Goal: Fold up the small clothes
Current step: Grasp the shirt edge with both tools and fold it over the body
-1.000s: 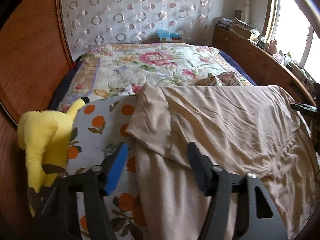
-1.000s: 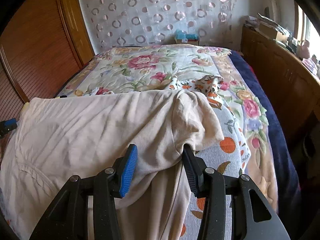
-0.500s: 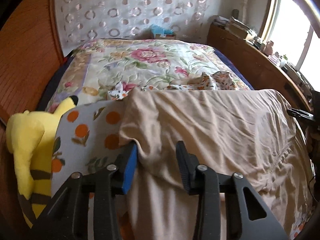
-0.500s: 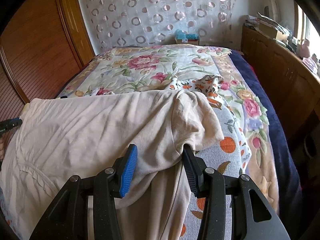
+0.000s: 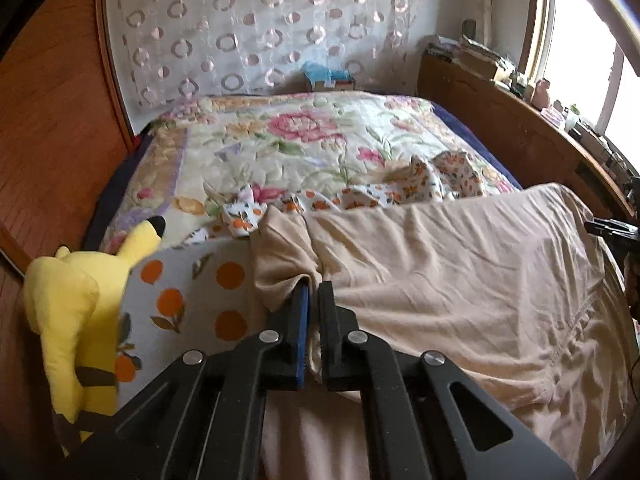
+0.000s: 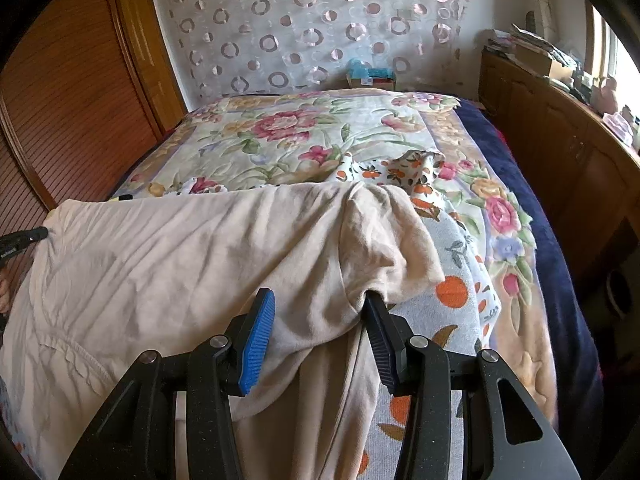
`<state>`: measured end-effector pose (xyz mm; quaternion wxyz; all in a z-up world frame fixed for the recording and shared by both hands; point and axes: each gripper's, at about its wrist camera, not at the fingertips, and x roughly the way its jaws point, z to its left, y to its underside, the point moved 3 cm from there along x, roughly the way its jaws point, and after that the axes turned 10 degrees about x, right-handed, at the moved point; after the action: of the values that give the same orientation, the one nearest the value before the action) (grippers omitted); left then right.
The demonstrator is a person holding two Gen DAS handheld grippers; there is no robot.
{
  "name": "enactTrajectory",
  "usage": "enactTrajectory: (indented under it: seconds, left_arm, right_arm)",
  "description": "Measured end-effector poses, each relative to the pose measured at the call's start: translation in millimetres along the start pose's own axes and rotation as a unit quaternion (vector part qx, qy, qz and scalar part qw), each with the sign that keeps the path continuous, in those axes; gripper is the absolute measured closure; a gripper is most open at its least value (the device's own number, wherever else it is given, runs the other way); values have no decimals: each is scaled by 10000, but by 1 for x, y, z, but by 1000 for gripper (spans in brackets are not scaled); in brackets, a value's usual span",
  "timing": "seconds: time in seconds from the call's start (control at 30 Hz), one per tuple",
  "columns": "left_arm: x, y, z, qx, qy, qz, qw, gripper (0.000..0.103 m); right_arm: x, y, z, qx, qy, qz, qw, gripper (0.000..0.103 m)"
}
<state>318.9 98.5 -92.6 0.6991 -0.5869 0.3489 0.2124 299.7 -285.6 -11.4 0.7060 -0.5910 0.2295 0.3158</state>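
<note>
A beige garment (image 5: 440, 272) lies spread across the near end of the bed, over an orange-print cloth (image 5: 192, 300). My left gripper (image 5: 313, 286) is shut on the bunched left sleeve edge of this garment, with fabric pinched between the pads. In the right wrist view the same beige garment (image 6: 180, 264) fills the left and middle. My right gripper (image 6: 318, 298) stands open around its right sleeve. One black finger (image 6: 374, 316) is tucked under the sleeve hem, and the blue pad (image 6: 258, 332) is bare.
A yellow plush toy (image 5: 68, 312) sits at the bed's left edge. A crumpled orange-print garment (image 6: 404, 168) lies on the floral quilt (image 6: 280, 128) beyond. A wooden cabinet (image 6: 560, 140) runs along the right, and wooden sliding doors (image 6: 60, 100) along the left.
My left gripper slid forward over the left sleeve edge and closed on it, bunching the cloth. The right gripper and its sleeve have not moved.
</note>
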Motion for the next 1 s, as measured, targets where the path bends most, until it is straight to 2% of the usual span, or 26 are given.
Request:
enactTrajectory:
  seconds: [0.03, 0.07, 0.13, 0.17, 0.53, 1.0]
  left_arm:
    - [-2, -1, 1, 4, -21, -42, 10000, 97]
    - [-4, -2, 1, -2, -42, -70, 10000, 98]
    - [-7, -5, 4, -27, -74, -125, 9999, 98]
    - [-8, -7, 4, -46, -92, -158, 9998, 99]
    - [-50, -16, 3, -242, -144, -773, 9966, 100]
    - [-125, 4, -7, -288, -180, -1259, 9915, 100]
  right_arm:
    - [1, -1, -1, 5, 15, 2, 10000, 67]
    - [2, -3, -1, 4, 26, 13, 10000, 72]
    - [3, -6, -2, -29, 58, -12, 10000, 91]
    - [1, -8, -3, -54, 9, -35, 10000, 95]
    - [-48, -8, 5, -196, -334, -775, 9962, 98]
    - [-131, 40, 0, -405, -638, -1462, 9864, 98]
